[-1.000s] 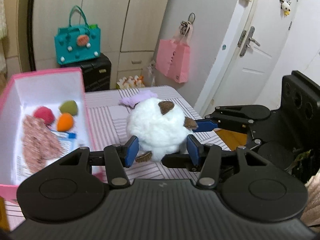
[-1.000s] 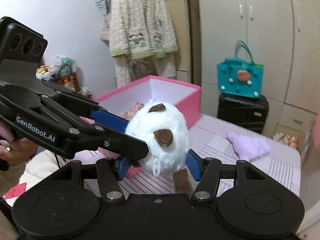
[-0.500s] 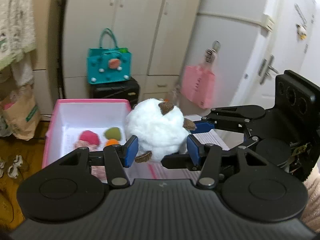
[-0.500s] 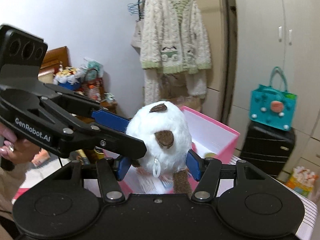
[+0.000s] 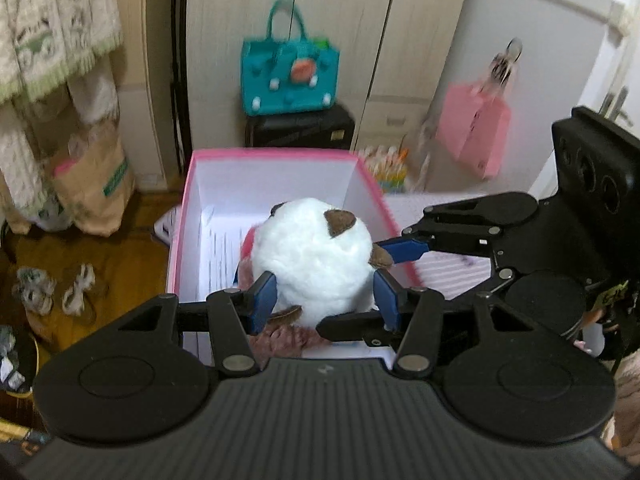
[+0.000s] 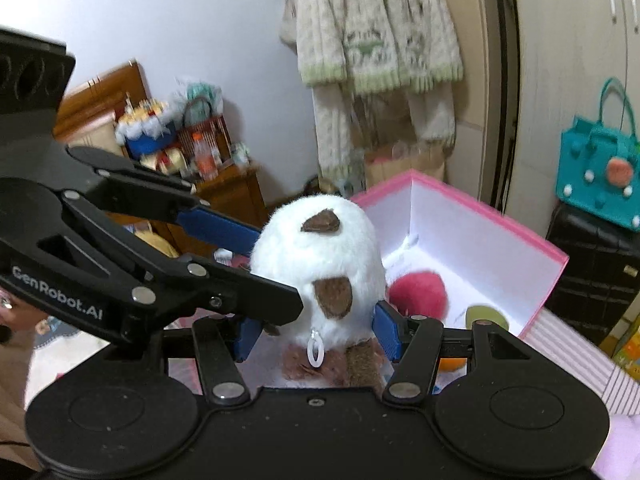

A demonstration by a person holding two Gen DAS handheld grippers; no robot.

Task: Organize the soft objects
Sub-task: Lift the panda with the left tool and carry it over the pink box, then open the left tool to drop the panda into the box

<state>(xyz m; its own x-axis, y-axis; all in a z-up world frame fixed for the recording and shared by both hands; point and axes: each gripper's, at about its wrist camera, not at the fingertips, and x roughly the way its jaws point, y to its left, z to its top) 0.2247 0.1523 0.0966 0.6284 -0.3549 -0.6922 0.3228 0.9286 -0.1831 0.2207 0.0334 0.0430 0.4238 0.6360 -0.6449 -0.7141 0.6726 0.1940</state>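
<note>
I have both sets of jaws clamped on the same white plush toy [image 5: 312, 256]. On the left gripper [image 5: 325, 300] the blue pads press into its fur at the near-left and near-right, and on the right gripper [image 6: 316, 334] the pads pinch its lower half from either side. Seen from the right wrist, the left gripper's fingers come in from the left of the toy; seen from the left wrist, the right gripper's fingers come in from the right. So the toy hangs between my two hands, and neither is clearly the nearer one.

What matters for the drop is what lies under and beyond the toy. It is held in the air above the open pink box [image 5: 276, 156], and in both views the box's white floor shows around it, with the far wall well beyond. The toy is roundish with no strong long axis; its brown ears point up and a brown foot hangs down toward me.

Directly beneath it I see a brownish-pink fuzzy piece [image 5: 280, 340] on the box floor. A red pompom [image 6: 418, 290] and a green pompom [image 6: 486, 316] lie to the right and farther in. I judge a straight descent would land the toy on the fuzzy piece, inside the walls.
</note>
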